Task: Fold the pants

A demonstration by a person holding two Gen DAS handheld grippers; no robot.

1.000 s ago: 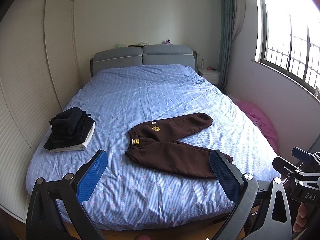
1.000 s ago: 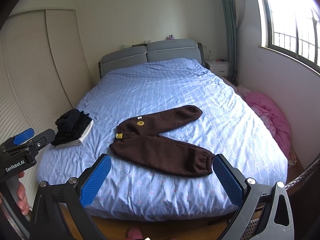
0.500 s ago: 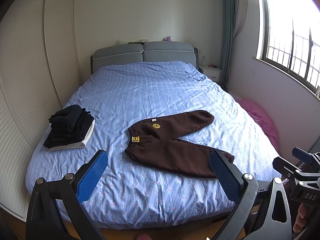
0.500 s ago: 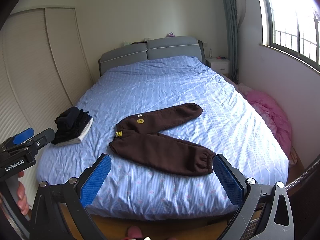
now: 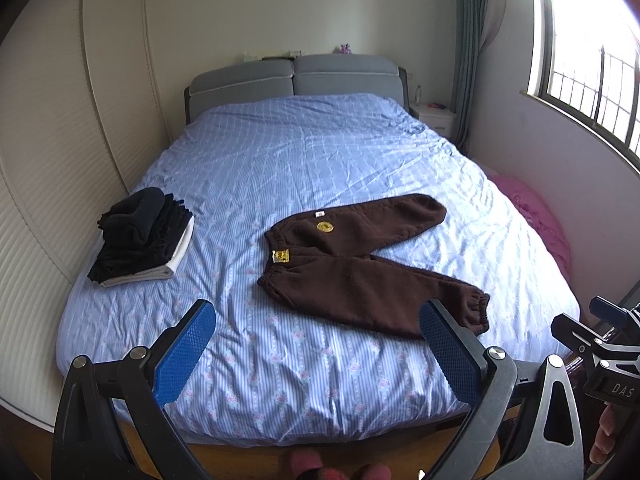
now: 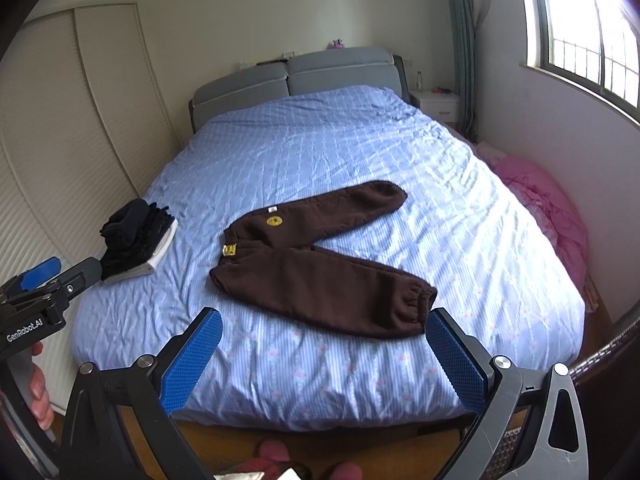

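Dark brown pants (image 5: pixel 360 264) lie flat on the blue bed (image 5: pixel 280 168), legs spread in a V toward the right, waistband to the left with a yellow tag. They also show in the right wrist view (image 6: pixel 320 264). My left gripper (image 5: pixel 316 320) is open and empty, held off the foot of the bed, short of the pants. My right gripper (image 6: pixel 322 328) is open and empty, also off the foot of the bed, its right pad near the lower leg cuff (image 6: pixel 420 300).
A stack of folded dark clothes on a white piece (image 5: pixel 140 240) sits at the bed's left edge. A wardrobe (image 5: pixel 60 140) lines the left wall. A pink bundle (image 6: pixel 552 216) lies by the right wall under the window. A nightstand (image 5: pixel 436 116) stands by the headboard.
Both grippers have moved slightly closer to the bed and lowered their aim; the pants sit a little higher in view. Nothing on the bed has moved.
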